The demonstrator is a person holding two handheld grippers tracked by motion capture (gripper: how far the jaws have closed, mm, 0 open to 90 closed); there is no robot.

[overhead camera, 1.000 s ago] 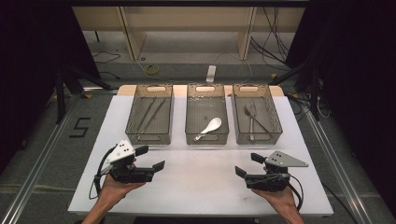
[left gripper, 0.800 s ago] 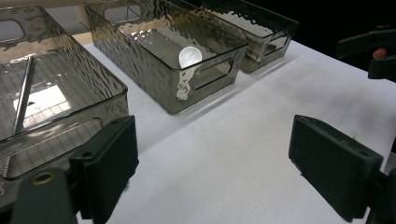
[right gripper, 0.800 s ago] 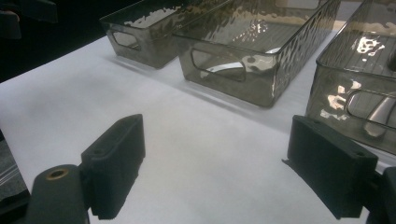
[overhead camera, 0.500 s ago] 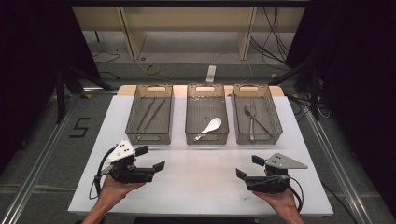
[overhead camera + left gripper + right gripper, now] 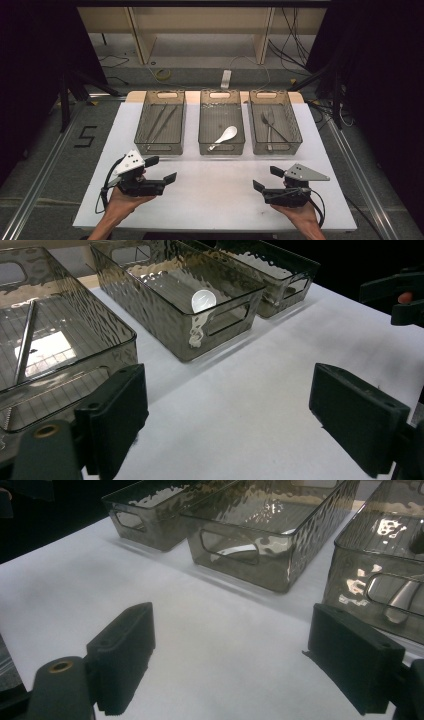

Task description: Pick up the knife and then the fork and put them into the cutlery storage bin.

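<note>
3 smoky bins [image 5: 221, 125] hold chopsticks [image 5: 159, 122], spoon [image 5: 223, 137], fork [image 5: 269, 127].

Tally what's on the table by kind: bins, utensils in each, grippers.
Bins: 3, left bin, middle bin, right bin
Chopsticks: 2, in the left bin
White spoon: 1, in the middle bin
Forks: 2, in the right bin
Grippers: 2, left gripper, right gripper, both open and empty
Total: 10

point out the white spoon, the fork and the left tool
white spoon [image 5: 229, 133], high view, on its bowl
fork [image 5: 269, 129], high view, on its handle below the tines
left tool [image 5: 161, 169], high view, between its jaw tips
</note>
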